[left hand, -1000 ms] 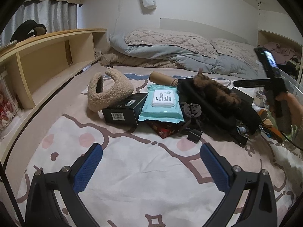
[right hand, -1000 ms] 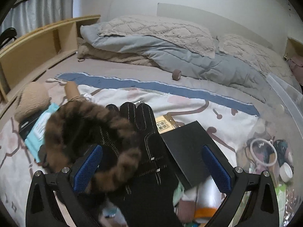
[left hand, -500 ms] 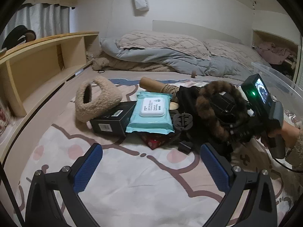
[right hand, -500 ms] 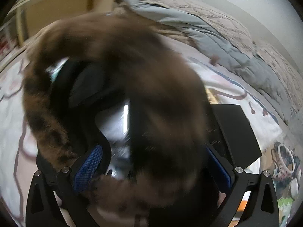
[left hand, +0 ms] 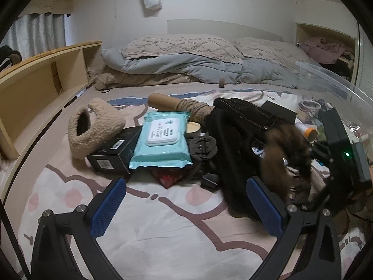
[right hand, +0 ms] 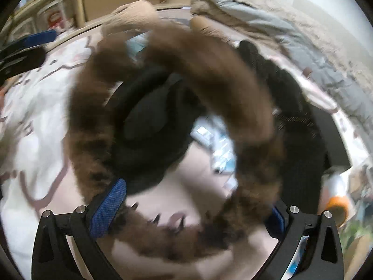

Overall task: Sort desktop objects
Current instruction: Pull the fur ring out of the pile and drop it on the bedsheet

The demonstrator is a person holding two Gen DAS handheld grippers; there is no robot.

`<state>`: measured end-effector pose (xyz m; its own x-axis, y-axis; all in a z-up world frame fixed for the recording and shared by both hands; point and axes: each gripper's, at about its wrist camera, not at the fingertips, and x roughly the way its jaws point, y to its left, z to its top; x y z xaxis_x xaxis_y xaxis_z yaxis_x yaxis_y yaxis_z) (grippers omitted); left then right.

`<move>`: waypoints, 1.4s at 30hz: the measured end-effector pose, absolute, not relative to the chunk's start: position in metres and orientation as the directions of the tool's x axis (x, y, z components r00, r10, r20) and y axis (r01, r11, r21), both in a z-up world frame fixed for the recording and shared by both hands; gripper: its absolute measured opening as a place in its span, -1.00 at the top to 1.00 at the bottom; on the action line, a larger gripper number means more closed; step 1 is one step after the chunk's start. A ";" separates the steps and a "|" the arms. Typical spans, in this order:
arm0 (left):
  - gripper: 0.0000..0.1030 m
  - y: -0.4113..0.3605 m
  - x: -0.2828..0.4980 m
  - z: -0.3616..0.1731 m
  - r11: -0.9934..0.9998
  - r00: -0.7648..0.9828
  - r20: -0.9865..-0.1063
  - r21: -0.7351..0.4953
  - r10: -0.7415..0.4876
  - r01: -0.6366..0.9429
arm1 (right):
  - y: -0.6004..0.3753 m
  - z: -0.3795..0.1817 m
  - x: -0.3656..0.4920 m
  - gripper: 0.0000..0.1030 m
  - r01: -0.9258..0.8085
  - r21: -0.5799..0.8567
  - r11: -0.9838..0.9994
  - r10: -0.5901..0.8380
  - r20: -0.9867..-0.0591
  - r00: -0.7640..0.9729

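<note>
The brown furry loop (right hand: 163,121), mottled dark and tan, hangs between the fingers of the right gripper (right hand: 186,210). Its lower part lies across the gap, touching the left blue pad (right hand: 108,207); motion blur prevents telling whether the fingers are clenched on it. Seen from the left wrist, the loop (left hand: 286,154) sits at the right edge of the pile, above a black glove (left hand: 242,121) and black cloth.

The left gripper (left hand: 186,207) is spread wide and holds nothing, with bare sheet in front of it.

The pile stands on a bed sheet (left hand: 163,228), white and pink with brown line patterns. From the left it holds a beige fleece pouch (left hand: 93,128) leaning on a black box (left hand: 114,151), a teal wipes pack (left hand: 160,142) overlapping that box, a red packet (left hand: 167,178) under the pack, and a cardboard tube (left hand: 163,101) wound with cord behind. A clear plastic bin (left hand: 331,79) of small items borders the right side.

Open room lies on the near left sheet. A wooden shelf unit (left hand: 46,79) closes the left edge; folded grey bedding (left hand: 198,67) and pillows close the far end against a white wall.
</note>
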<state>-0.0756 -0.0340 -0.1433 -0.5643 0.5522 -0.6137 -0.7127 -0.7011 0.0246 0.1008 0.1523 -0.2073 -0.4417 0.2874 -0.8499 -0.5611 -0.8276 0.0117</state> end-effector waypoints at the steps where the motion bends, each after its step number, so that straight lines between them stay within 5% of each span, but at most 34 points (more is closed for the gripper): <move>1: -1.00 -0.033 -0.075 -0.144 -0.698 -0.562 -0.615 0.027 0.553 -0.716 | 0.148 -0.208 0.102 -1.00 -0.556 0.029 -0.831 0.270 -0.853 -0.447; 14: -1.00 -0.046 -0.070 -0.138 -0.704 -0.576 -0.590 0.019 0.566 -0.710 | 0.129 -0.186 0.082 -1.00 -0.477 0.181 -0.860 0.141 -0.815 -0.562; 31: -1.00 -0.065 -0.058 -0.146 -0.607 -0.508 -0.594 0.043 0.623 -0.794 | 0.170 -0.179 0.155 -1.00 -0.803 0.092 -0.588 0.431 -0.805 -0.408; 42: -1.00 -0.067 -0.047 -0.147 -0.588 -0.483 -0.597 0.024 0.640 -0.809 | 0.178 -0.192 0.132 -1.00 -0.837 0.023 -0.547 0.435 -0.846 -0.308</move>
<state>-0.0471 -0.0675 -0.1472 -0.4832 0.6400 -0.5974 -0.8086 -0.5878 0.0243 0.1319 0.1776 -0.1921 -0.3078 0.4345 -0.8465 -0.8366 -0.5473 0.0232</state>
